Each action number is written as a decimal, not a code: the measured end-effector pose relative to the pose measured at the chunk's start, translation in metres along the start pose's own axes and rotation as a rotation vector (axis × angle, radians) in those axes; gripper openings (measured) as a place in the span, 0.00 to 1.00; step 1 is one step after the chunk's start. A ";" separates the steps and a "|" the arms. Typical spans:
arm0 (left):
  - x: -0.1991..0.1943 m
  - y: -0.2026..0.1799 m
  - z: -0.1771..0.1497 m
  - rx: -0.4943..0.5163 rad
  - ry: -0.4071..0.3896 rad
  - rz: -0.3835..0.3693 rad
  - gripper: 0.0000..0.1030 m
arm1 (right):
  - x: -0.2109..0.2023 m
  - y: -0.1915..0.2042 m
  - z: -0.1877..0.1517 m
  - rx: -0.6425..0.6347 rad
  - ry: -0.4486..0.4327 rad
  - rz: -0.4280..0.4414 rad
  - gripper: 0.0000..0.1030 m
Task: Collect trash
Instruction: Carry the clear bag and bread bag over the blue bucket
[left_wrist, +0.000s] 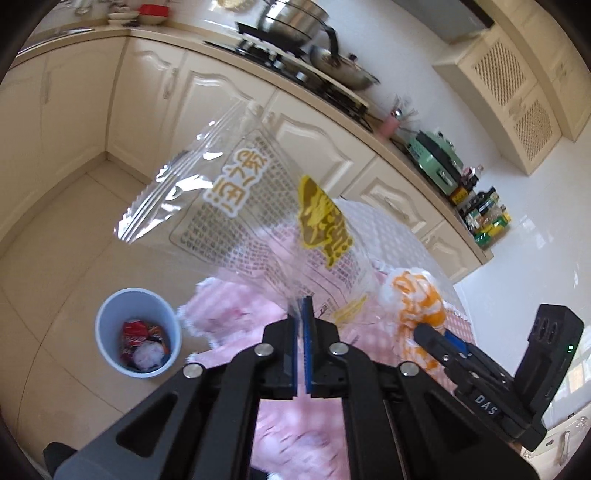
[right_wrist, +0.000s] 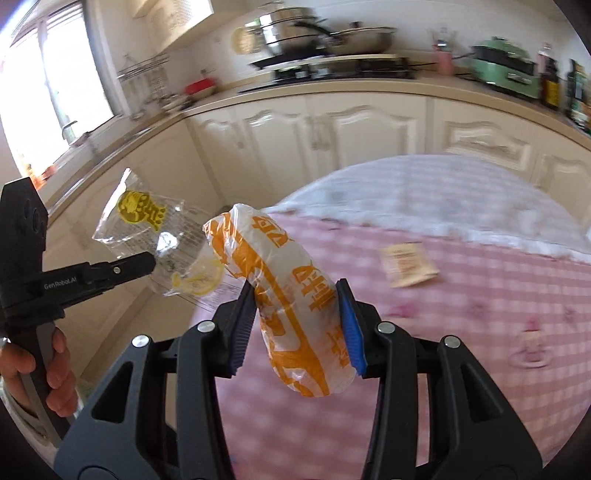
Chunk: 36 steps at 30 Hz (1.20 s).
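My left gripper (left_wrist: 302, 308) is shut on a corner of a clear plastic bag (left_wrist: 236, 206) printed with yellow characters; the bag hangs in the air past the table's edge. From the right wrist view the same clear bag (right_wrist: 147, 236) sticks out of the left gripper (right_wrist: 149, 264). My right gripper (right_wrist: 297, 306) is shut on a crumpled white and orange wrapper (right_wrist: 291, 295), held above the pink checked tablecloth (right_wrist: 443, 332). That wrapper (left_wrist: 413, 295) also shows in the left wrist view, in the right gripper (left_wrist: 428, 332). A blue bin (left_wrist: 107, 314) stands on the floor at lower left with red and white trash inside.
A small tan packet (right_wrist: 406, 266) lies on the tablecloth to the right. Cream kitchen cabinets (left_wrist: 207, 99) run behind, with pans on a stove (left_wrist: 295, 44) and a green appliance (left_wrist: 436, 162). A hand (right_wrist: 55, 376) holds the left gripper's handle. Tiled floor (left_wrist: 55, 229) surrounds the bin.
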<state>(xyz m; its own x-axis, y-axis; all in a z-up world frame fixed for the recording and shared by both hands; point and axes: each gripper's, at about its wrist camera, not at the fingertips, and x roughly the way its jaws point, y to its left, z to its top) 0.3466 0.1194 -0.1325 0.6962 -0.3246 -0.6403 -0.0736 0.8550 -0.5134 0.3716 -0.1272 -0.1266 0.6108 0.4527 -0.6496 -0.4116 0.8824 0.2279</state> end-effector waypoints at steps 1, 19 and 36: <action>-0.010 0.009 -0.001 -0.004 -0.012 0.012 0.02 | 0.004 0.011 0.000 -0.010 0.005 0.013 0.42; -0.036 0.220 -0.014 -0.110 0.013 0.339 0.02 | 0.184 0.200 -0.032 -0.171 0.238 0.182 0.42; 0.153 0.274 -0.003 -0.081 0.295 0.395 0.02 | 0.314 0.144 -0.076 -0.203 0.403 -0.072 0.42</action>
<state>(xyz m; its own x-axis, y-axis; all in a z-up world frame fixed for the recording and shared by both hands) 0.4304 0.3028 -0.3727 0.3728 -0.0928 -0.9233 -0.3540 0.9055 -0.2340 0.4526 0.1320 -0.3531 0.3469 0.2697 -0.8983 -0.5264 0.8487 0.0516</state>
